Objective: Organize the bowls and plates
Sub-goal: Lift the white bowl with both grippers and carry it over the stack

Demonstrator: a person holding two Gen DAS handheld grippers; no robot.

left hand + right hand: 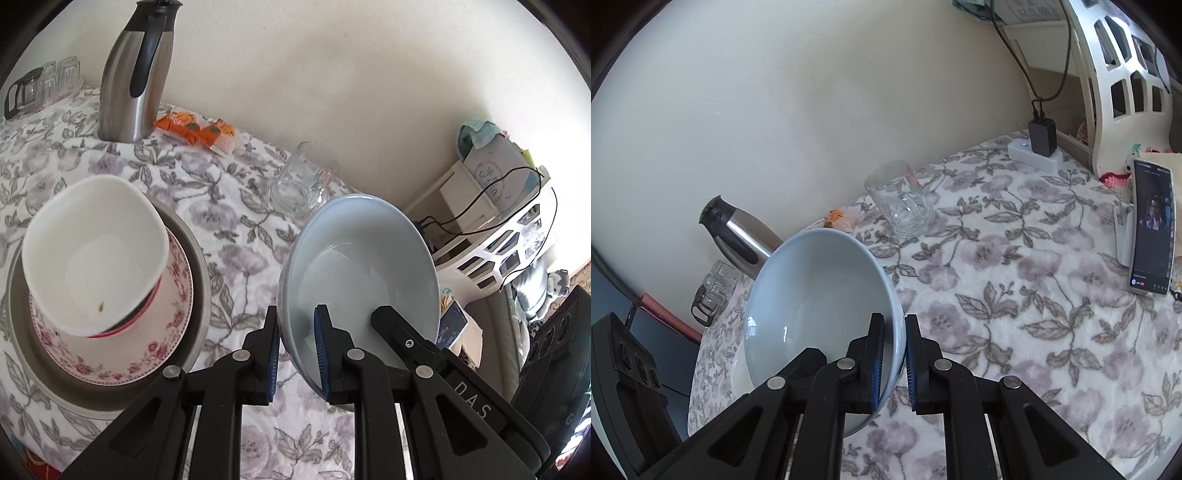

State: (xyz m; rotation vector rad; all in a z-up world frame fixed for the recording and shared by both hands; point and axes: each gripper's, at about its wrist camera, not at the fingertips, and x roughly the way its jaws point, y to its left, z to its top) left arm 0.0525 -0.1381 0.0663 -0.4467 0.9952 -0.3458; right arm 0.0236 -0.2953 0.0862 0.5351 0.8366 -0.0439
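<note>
A light blue bowl (pixel 362 266) hangs tilted above the flowered tablecloth, held from both sides. My left gripper (pixel 297 350) is shut on its left rim. My right gripper (pixel 894 362) is shut on the opposite rim of the same bowl (pixel 820 291), and one of its black fingers (pixel 388 325) reaches into the bowl in the left wrist view. To the left stands a stack: a white squarish bowl (pixel 96 254) on a red-edged bowl, on a pink floral plate (pixel 162 332), on a wide grey plate (pixel 199 266).
A steel jug (pixel 136 74), orange packets (pixel 199 129) and a glass mug (pixel 295 184) stand near the wall. Small glasses (pixel 48 85) sit at the far left. A propped phone (pixel 1152 229), a power strip (pixel 1038 151) and a white shelf (pixel 1108 92) are on the right.
</note>
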